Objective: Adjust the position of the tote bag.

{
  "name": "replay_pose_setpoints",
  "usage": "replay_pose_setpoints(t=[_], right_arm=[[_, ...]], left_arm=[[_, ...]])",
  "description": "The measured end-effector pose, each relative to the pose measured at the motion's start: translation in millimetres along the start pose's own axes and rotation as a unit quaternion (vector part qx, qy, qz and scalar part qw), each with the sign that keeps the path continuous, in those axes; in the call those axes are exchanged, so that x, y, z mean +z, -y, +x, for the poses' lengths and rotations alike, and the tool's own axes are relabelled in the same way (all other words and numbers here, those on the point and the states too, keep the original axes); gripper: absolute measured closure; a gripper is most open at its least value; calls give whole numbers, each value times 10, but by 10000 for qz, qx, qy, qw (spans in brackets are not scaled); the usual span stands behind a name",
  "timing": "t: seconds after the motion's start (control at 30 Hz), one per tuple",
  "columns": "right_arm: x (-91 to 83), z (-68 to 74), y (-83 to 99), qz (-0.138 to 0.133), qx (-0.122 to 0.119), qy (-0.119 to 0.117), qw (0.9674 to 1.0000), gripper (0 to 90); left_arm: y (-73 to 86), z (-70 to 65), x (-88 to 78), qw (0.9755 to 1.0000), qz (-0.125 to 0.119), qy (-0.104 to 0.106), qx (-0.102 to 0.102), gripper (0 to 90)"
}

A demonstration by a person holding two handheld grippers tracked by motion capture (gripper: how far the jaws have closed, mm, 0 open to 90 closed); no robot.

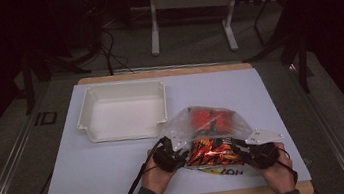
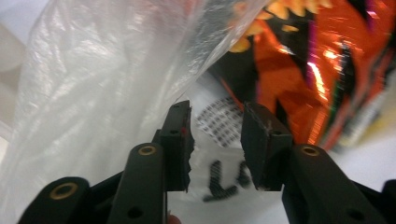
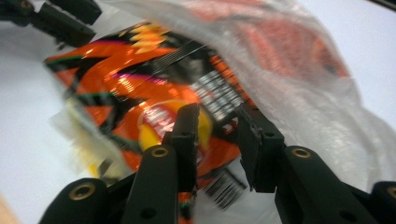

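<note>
A clear plastic bag (image 1: 209, 118) lies on the white mat near the front edge, with orange and black snack packets (image 1: 211, 153) at its mouth. My left gripper (image 1: 180, 154) is at the mouth's left side and my right gripper (image 1: 241, 151) at its right side. In the left gripper view the jaws stand apart around printed bag film, so the left gripper (image 2: 215, 123) is open, with clear film (image 2: 107, 79) on the left and a snack packet (image 2: 299, 79) beyond. The right gripper (image 3: 218, 123) is open over a packet (image 3: 121, 88), beside bag film (image 3: 303, 70).
A white plastic tray (image 1: 124, 111) stands empty at the back left of the mat (image 1: 109, 171). The mat lies on a wooden board (image 1: 167, 72). Beyond the table a white stand's legs (image 1: 154, 34) rest on the dark floor.
</note>
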State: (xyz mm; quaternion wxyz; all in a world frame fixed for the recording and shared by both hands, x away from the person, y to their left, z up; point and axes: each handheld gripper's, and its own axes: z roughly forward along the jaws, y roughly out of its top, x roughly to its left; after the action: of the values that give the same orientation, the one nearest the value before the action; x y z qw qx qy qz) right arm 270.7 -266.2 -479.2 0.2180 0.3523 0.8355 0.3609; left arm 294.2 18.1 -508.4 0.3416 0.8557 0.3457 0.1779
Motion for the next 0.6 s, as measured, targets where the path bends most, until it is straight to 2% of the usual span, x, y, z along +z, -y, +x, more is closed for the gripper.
replay_pose_setpoints(t=[0.1, 0.23, 0.6], right_arm=[[36, -46, -32, 53, 7, 70, 10000, 660], [96, -99, -46, 122, 35, 239, 9996, 636], [173, -324, -118, 181, 189, 612, 9978, 583]], left_arm=[[-77, 14, 17, 9999, 30, -155, 27, 605], [-176, 35, 22, 9999, 0, -171, -25, 589], [-427, 131, -6, 9985, -117, -536, 2, 557]])
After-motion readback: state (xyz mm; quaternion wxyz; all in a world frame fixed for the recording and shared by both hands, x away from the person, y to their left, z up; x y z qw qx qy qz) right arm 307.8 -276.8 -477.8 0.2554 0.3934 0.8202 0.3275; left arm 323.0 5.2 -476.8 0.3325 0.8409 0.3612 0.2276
